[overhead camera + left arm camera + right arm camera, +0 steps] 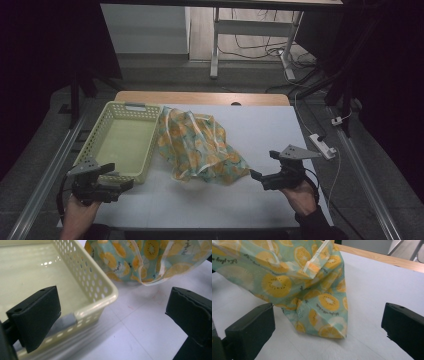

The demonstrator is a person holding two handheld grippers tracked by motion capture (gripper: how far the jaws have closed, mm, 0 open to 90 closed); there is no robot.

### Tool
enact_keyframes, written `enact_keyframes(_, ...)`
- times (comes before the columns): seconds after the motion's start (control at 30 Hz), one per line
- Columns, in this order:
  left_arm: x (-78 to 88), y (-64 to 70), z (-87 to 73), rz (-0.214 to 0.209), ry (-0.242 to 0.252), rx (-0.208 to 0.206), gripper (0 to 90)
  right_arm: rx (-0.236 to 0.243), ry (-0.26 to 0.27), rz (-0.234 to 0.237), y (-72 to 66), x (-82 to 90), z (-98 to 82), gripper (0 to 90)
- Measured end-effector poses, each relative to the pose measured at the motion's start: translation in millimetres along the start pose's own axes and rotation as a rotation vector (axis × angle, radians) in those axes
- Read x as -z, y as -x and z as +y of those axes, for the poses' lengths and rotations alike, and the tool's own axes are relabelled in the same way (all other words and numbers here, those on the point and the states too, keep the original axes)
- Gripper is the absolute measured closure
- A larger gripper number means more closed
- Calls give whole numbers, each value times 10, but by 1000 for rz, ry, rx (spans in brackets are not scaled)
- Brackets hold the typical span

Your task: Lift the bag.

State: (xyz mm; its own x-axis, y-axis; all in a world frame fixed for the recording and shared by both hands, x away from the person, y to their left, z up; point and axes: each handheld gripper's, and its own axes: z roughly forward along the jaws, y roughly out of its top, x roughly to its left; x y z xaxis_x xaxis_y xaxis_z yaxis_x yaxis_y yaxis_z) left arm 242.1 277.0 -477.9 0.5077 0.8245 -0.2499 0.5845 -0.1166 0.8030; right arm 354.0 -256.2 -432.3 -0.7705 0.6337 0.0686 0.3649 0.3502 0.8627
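A crumpled teal cloth (200,147) printed with orange citrus slices lies on the white table, one edge draped on the right rim of a pale yellow perforated basket (100,150). My left gripper (125,186) is open at the basket's near right corner (110,293), jaws wide apart with nothing between them. My right gripper (256,176) is open just right of the cloth's near corner (329,330), which lies on the table between and ahead of its jaws. The cloth (147,260) shows beyond the basket in the left gripper view.
The white table cover (260,135) has a wooden edge (200,97) at the far side. A white power strip (322,145) and cable lie at the table's right edge. Desk legs (215,45) and cables stand on the floor beyond.
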Motion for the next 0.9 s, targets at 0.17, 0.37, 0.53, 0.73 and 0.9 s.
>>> enact_keyframes(0.17,78,14,-105,15,6,10,0,-13,17,-29,-14,127,-112,0)
enact_keyframes(0.37,127,33,-239,38,-2,24,0,-38,19,-79,-3,296,-320,0)
enact_keyframes(0.53,142,29,-333,67,-23,23,0,-62,-3,-110,27,373,-516,0)
enact_keyframes(0.73,143,-24,-441,81,-38,43,0,-95,-68,-130,56,389,-763,0)
enact_keyframes(0.9,129,-48,-521,95,-73,53,0,-101,-113,-127,35,385,-881,0)
